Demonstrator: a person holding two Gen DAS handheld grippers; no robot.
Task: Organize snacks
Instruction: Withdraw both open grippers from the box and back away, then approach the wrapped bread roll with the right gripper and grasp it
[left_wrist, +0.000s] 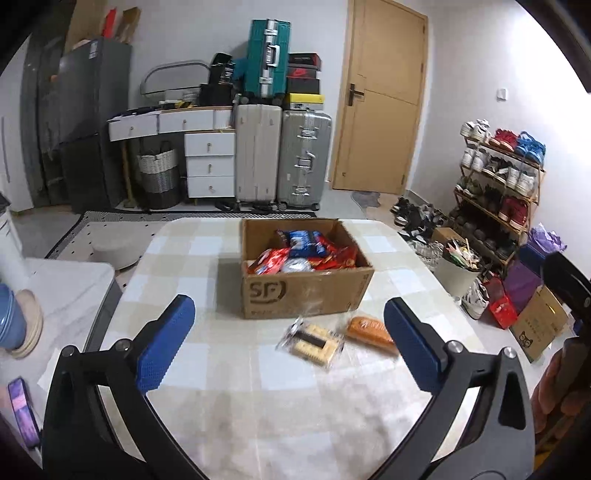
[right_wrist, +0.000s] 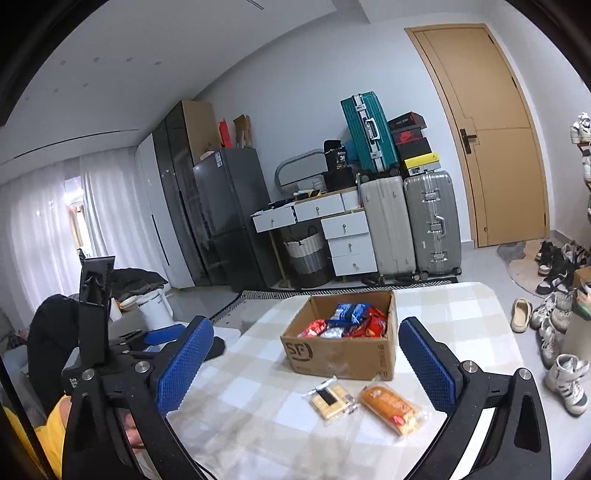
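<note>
both the left gripper (left_wrist: 290, 341) and right gripper (right_wrist: 306, 363) gape wide and empty over the table (left_wrist: 258, 406), near two wrapped snacks (left_wrist: 314, 341) before the cardboard box (left_wrist: 306, 295).

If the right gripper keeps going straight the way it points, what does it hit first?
Probably the cracker pack, lying between the open right gripper's fingers; behind it, the cardboard box. Depth is uncertain.

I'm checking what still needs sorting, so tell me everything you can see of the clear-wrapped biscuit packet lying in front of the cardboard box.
The clear-wrapped biscuit packet holds pale yellow, square-edged biscuits with a dark strip across the middle. Its crinkled transparent plastic looks sealed. It lies flat on the checked tablecloth, just in front of the brown cardboard box and beside an orange-wrapped bread roll. Whether it touches either is unclear. Neither claw touches it.
</note>
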